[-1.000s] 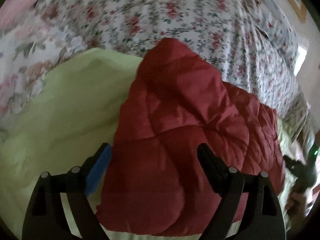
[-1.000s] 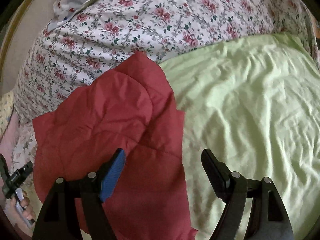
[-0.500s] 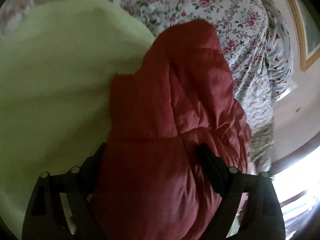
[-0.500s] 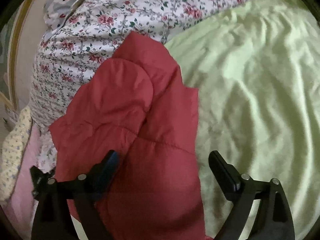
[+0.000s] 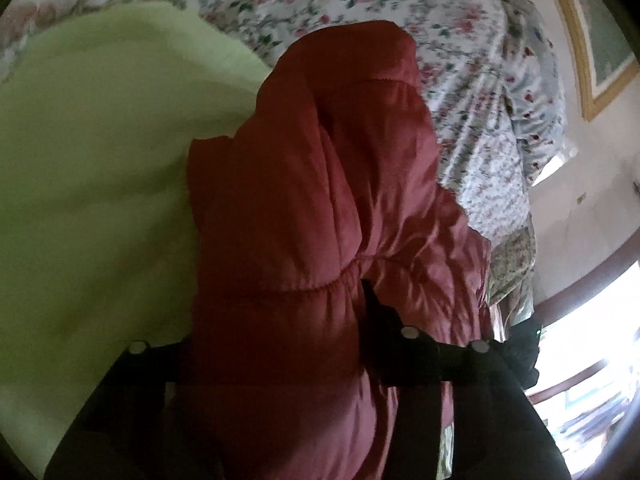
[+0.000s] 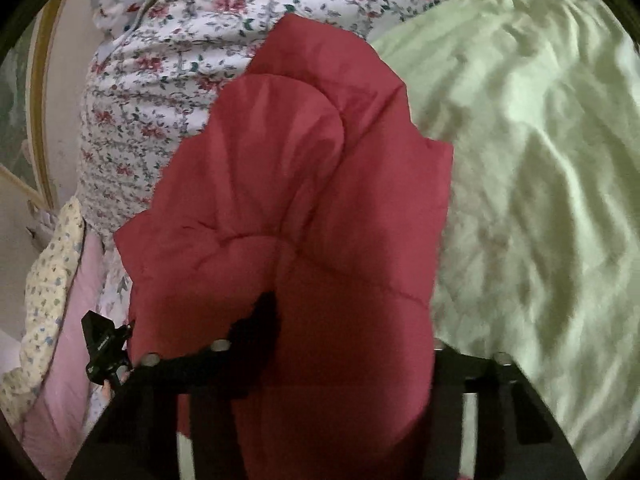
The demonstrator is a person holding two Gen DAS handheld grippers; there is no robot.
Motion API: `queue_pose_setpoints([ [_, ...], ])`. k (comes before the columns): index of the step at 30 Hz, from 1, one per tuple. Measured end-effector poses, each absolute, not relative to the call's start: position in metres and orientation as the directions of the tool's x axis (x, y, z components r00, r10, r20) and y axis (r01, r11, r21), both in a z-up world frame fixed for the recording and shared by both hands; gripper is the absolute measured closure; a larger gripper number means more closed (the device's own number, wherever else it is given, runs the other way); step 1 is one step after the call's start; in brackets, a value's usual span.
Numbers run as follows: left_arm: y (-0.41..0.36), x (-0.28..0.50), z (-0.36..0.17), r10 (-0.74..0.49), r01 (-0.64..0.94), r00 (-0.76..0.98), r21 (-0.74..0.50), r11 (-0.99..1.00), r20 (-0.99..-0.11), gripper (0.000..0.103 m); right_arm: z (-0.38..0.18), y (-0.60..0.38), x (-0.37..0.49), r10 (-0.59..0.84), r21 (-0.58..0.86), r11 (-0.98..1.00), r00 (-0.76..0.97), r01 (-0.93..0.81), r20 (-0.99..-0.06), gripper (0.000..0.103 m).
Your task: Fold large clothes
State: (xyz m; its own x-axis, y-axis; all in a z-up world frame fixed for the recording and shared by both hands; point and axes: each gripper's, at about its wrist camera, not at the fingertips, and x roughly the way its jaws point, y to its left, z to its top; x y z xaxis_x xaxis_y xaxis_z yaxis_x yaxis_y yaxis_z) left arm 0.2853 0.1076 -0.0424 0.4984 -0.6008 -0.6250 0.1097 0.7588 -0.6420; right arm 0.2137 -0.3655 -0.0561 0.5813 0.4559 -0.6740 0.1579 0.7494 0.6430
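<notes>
A red quilted puffer jacket (image 5: 320,208) lies on a bed, partly over a light green sheet (image 5: 100,184). My left gripper (image 5: 280,320) is at its near hem, jaws closing with a thick bunch of red fabric pinched between them. Its right finger (image 5: 374,304) digs into the puckered cloth and the left finger is hidden under the jacket. In the right wrist view the jacket (image 6: 304,184) fills the centre. My right gripper (image 6: 352,336) is likewise closing on a fold, with the left finger (image 6: 264,320) pressed into the fabric and the right finger covered.
A floral bedspread (image 5: 460,92) covers the far side of the bed and shows as the bedspread (image 6: 168,72) beyond the jacket. The green sheet (image 6: 540,200) stretches off to the right. A framed picture (image 5: 600,40) hangs on the wall. The other gripper's black body (image 6: 102,346) shows at lower left.
Both grippers dropped onto the jacket's near edge and their wide jaws narrowed around the red fabric, which now bulges between the fingers. The blue pads have vanished under the cloth.
</notes>
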Motion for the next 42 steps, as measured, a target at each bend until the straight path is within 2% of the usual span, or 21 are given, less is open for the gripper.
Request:
queue_pose_setpoints([
  [9,0.119,0.207,-0.003,-0.61,0.172,0.494,-0.619,0.767,-0.619,0.062,-0.008,-0.341,0.155,0.476,0.625,0.777,0.576,0.078,-0.665,0.065],
  [15,0.139,0.157,-0.011,-0.629,0.142,0.473,-0.651,0.746,-0.617,0.062,-0.014,-0.331,0.113,0.511,0.65,0.756,0.548,0.082,-0.663,0.065],
  [22,0.139,0.14,-0.028,-0.57,0.124,0.466,-0.588,0.799,-0.677,0.061,-0.034,-0.334,0.095,0.51,0.657,0.746,0.536,0.114,-0.673,0.062],
  [34,0.128,0.145,-0.039,-0.447,0.096,0.508,-0.468,0.879,-0.736,0.042,-0.044,-0.333,0.096,0.461,0.607,0.786,0.542,0.117,-0.702,0.044],
  [36,0.127,0.144,-0.034,-0.412,0.088,0.521,-0.433,0.897,-0.748,0.034,-0.042,-0.334,0.095,0.444,0.588,0.799,0.541,0.121,-0.714,0.04],
  [38,0.128,0.142,-0.029,-0.379,0.085,0.54,-0.4,0.913,-0.751,0.03,-0.039,-0.333,0.095,0.429,0.569,0.814,0.537,0.119,-0.726,0.037],
  [42,0.131,0.139,-0.02,-0.312,0.066,0.575,-0.336,0.939,-0.757,0.02,-0.028,-0.332,0.096,0.357,0.496,0.859,0.549,0.124,-0.756,0.026],
])
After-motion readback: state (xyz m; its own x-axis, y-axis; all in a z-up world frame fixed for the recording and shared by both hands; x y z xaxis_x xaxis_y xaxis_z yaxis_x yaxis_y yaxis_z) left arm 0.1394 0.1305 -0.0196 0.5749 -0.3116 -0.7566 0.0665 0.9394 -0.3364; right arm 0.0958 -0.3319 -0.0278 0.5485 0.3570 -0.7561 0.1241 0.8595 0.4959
